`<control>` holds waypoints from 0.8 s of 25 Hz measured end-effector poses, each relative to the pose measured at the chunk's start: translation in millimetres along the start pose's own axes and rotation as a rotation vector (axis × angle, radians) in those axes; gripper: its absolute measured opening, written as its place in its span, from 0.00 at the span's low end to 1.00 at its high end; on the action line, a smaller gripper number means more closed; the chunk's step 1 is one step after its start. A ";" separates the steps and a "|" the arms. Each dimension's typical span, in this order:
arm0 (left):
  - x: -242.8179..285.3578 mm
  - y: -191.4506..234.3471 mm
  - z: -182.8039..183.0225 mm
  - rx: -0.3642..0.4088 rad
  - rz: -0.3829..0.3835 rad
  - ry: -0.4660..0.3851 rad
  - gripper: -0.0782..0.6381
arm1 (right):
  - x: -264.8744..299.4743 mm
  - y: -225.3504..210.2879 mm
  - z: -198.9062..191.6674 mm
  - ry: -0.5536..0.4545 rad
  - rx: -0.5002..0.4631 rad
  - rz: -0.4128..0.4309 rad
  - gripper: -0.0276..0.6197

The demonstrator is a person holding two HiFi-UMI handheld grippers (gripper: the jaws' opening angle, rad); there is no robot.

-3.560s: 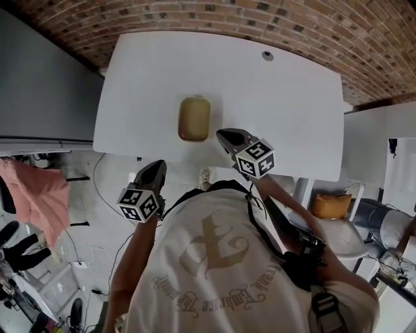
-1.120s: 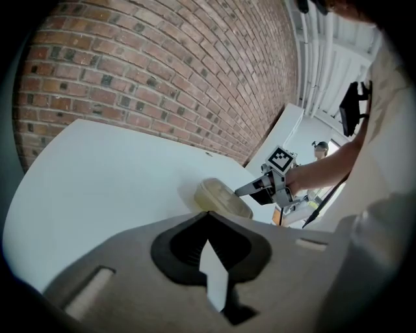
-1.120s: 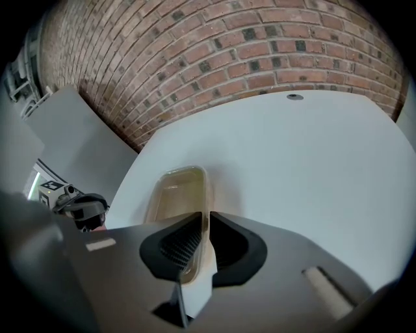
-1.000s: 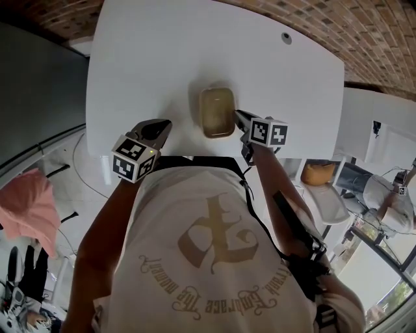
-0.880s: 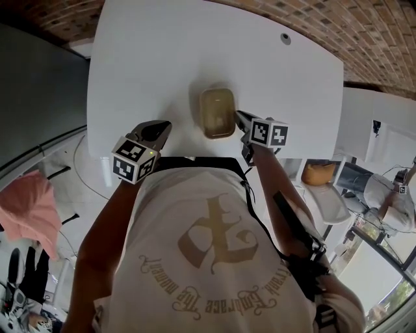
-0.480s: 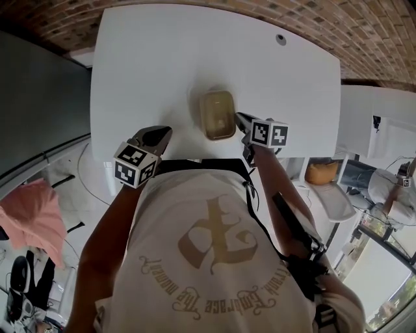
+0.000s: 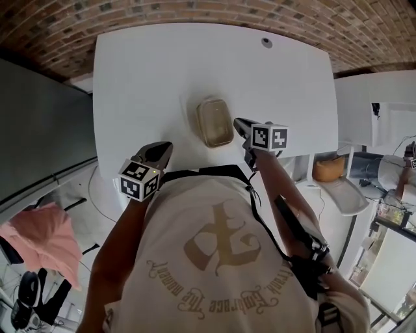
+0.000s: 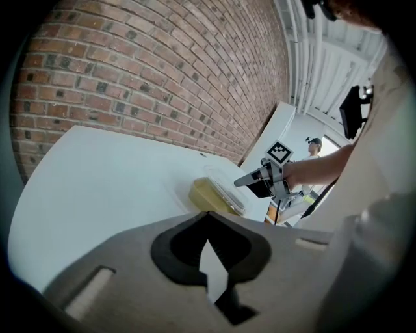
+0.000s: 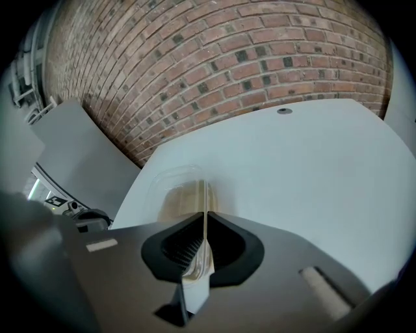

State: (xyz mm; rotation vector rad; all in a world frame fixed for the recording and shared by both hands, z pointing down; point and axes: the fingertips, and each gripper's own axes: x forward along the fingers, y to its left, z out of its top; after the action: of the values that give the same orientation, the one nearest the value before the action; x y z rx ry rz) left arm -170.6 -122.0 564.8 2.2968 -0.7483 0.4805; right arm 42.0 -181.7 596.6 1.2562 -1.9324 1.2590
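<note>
The clear plastic box looked light, thin and easily crushed. The right tongs pinched its stiffer near-right rim; the left tongs were closed and empty.

Background stuff: big white tabletop with a small round cable grommet near its far edge, right side. A brick wall runs right behind it; it also fills the top of both gripper views. There's a dark grey panel just left of the tabletop. On the floor, lower left, there's a pink cloth with something black below it, can't tell what. Off to the right there's a white chair with an orange bag beside it.
</note>
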 end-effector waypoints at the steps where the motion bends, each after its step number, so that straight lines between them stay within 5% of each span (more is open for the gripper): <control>1: 0.9 -1.5 -0.3 0.001 -0.003 0.000 0.11 | -1.9 -0.3 1.9 -0.011 0.001 0.001 0.08; 20: 25.9 -51.9 10.7 0.029 0.018 -0.029 0.11 | -73.2 -40.3 5.8 -0.143 0.015 0.060 0.08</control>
State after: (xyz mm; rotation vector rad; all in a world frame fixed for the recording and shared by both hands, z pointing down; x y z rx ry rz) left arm -116.8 -107.4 545.6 2.3298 -0.7823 0.4698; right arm 110.8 -161.7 553.2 1.3378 -2.0786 1.2449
